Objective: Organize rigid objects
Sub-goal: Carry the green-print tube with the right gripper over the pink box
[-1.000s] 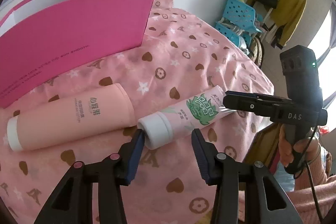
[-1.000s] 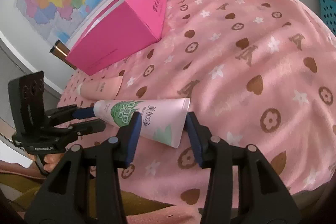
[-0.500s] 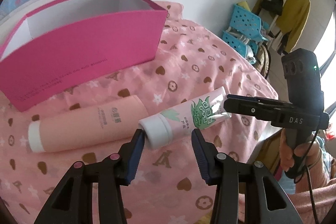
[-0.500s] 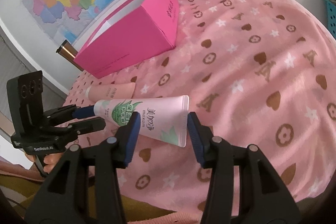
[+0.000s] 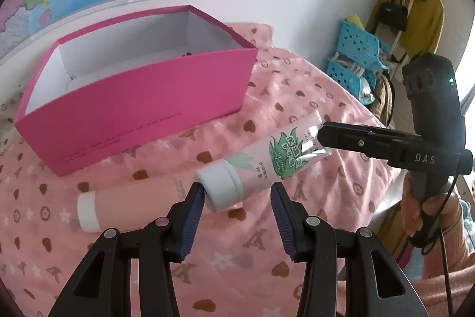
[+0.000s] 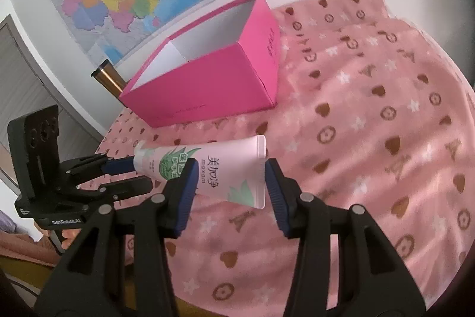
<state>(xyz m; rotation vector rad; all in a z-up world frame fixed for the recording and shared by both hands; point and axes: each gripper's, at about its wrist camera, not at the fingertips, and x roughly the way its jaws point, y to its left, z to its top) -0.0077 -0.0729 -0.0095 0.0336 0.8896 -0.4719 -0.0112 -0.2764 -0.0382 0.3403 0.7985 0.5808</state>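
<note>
Left view: left gripper (image 5: 237, 198) clamped on white cap of tube (image 5: 267, 165). Tube off pink bed (image 5: 341, 115), near box (image 5: 148, 109). Bottle (image 5: 133, 201) lies below.
Right view: right gripper (image 6: 230, 183) clamped on tube's flat end, left gripper (image 6: 127, 174) at cap.

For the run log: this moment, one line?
right gripper: jaws shut on leaf-print tube, crimped end | left gripper: jaws around its cap, contact unclear | pink box: open

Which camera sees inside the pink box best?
The left wrist view: it looks over the pink box front wall onto its white inner walls and part of the floor. The right wrist view shows the box end-on; only a strip of inner wall shows.
</note>
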